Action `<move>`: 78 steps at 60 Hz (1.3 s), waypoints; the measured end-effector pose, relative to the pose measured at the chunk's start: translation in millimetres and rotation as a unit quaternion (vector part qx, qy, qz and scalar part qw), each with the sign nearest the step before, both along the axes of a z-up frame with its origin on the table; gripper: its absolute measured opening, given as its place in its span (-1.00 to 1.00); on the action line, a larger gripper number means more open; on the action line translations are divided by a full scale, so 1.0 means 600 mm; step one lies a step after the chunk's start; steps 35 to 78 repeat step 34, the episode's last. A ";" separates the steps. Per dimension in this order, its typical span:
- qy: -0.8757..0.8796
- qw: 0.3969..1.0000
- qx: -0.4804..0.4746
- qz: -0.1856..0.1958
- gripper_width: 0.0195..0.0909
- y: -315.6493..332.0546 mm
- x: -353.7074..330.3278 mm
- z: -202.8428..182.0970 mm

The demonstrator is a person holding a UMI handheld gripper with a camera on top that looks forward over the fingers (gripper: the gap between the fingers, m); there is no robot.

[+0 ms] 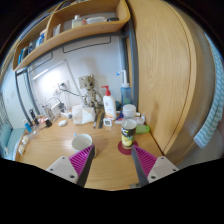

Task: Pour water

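Gripper [112,163]: released, its two fingers spread apart over the near edge of the wooden desk [50,150], nothing pressed between them.
Pads [82,156]: magenta, on the inner faces of the fingers; the second one shows on the right finger.
White cup [82,142]: stands on the desk just ahead of the left finger, mouth up, apart from the pad.
Bottle [128,134]: upright with a green cap, on a red coaster [123,149] just ahead of the right finger, near the desk's right edge.
Wooden panel [170,70]: rises along the right side of the desk.
Beyond the bottle: a white jar [128,110] and a small green thing I cannot tell.
Far edge of the desk: a white pump bottle [108,103] with a red top, a stuffed toy [86,88], and white clutter by the wall.
Shelf [75,32]: wooden, above the desk, carrying white objects.
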State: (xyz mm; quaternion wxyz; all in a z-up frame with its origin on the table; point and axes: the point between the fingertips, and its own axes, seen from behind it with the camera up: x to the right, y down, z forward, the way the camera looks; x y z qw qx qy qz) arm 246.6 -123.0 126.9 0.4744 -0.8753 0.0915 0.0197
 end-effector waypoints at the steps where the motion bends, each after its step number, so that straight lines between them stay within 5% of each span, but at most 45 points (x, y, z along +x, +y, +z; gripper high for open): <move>1: 0.002 1.000 -0.001 0.003 0.54 -0.006 -0.005 0.008; 34: 0.003 0.997 -0.011 0.075 0.53 -0.075 -0.133 0.105; 78: 0.003 0.997 -0.011 0.075 0.53 -0.075 -0.133 0.105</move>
